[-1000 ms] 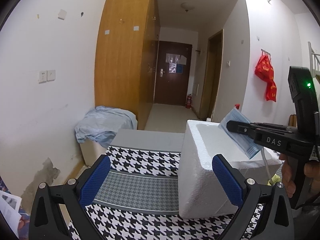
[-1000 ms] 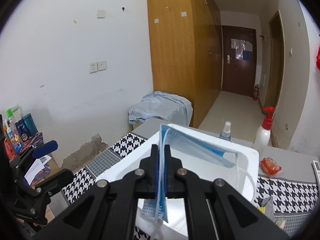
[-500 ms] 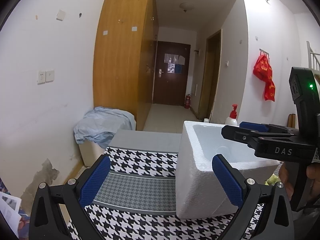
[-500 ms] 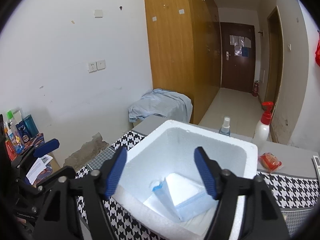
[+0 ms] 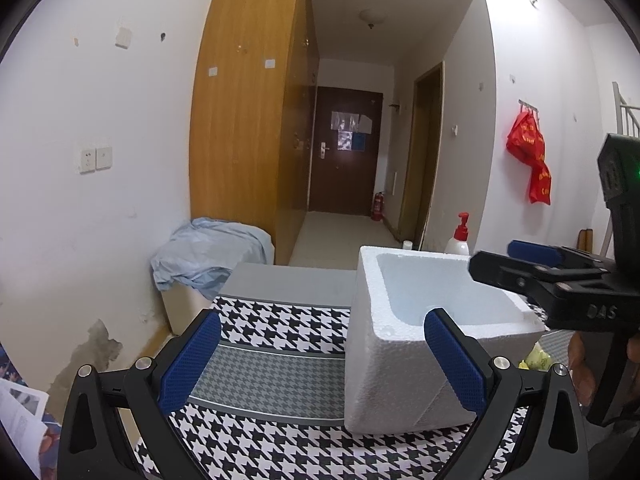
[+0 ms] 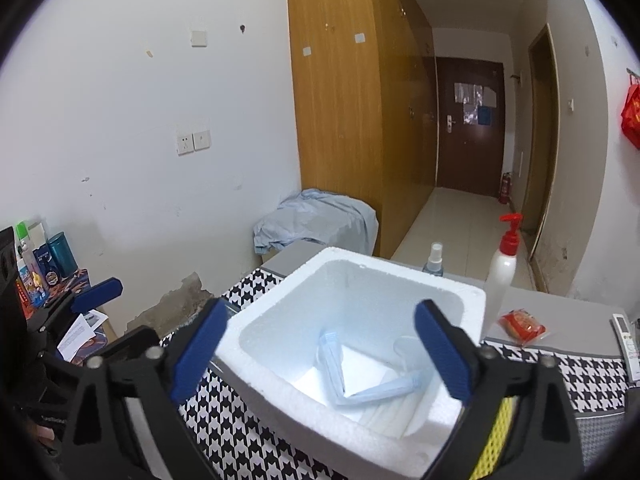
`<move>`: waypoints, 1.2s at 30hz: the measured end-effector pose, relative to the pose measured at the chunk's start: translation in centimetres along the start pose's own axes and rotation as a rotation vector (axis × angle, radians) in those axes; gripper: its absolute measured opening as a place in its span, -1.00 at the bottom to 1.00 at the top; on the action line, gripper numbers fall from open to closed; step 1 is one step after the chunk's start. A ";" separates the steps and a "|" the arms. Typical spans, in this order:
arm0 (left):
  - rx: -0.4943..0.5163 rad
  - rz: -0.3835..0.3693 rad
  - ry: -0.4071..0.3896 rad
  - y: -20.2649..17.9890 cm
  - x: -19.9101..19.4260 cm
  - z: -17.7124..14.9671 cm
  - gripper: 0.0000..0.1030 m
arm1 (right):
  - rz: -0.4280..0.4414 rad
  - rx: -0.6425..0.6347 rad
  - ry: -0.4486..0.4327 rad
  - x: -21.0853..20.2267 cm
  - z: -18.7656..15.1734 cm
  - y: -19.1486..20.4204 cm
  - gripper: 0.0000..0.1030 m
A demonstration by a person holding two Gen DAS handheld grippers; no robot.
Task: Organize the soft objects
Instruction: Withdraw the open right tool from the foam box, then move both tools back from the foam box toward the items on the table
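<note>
A white foam box stands on the houndstooth table. A light blue face mask lies folded inside it, on top of white sheets. My right gripper is open and empty, held just above the near rim of the box. It also shows in the left wrist view over the box's right side. My left gripper is open and empty, low over the table left of the foam box.
A white pump bottle with a red top and a small spray bottle stand behind the box. A red packet and a remote lie to the right. A cloth-covered bin stands beyond the table.
My right gripper opened and let go of the blue mask, which dropped into the foam box. The right gripper then pulled back a little. My left gripper stayed put.
</note>
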State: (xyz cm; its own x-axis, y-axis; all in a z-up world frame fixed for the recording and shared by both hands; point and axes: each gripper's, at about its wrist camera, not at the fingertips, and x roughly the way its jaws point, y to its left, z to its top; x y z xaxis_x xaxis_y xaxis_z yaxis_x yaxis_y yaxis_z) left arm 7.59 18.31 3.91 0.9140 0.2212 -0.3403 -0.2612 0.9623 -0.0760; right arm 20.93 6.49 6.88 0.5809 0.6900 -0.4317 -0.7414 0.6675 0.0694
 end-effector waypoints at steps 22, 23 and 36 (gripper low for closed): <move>0.025 0.012 -0.045 -2.9 -2.5 0.6 0.98 | -0.014 -0.051 -0.088 -6.0 -1.6 0.3 0.99; 0.027 0.012 -0.047 -3.0 -2.7 0.6 0.98 | -0.016 -0.053 -0.093 -6.3 -1.7 0.3 0.99; 0.061 -0.027 -0.062 -5.8 -4.5 0.3 0.98 | -0.002 -0.029 -0.149 -9.7 -2.8 -0.7 0.99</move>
State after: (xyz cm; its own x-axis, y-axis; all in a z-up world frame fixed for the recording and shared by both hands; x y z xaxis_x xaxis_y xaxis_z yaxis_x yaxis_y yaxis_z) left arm 5.04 11.76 6.13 0.9385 0.2022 -0.2800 -0.2182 0.9755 -0.0267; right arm 14.89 -1.42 8.51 0.6239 0.7242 -0.2937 -0.7484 0.6619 0.0422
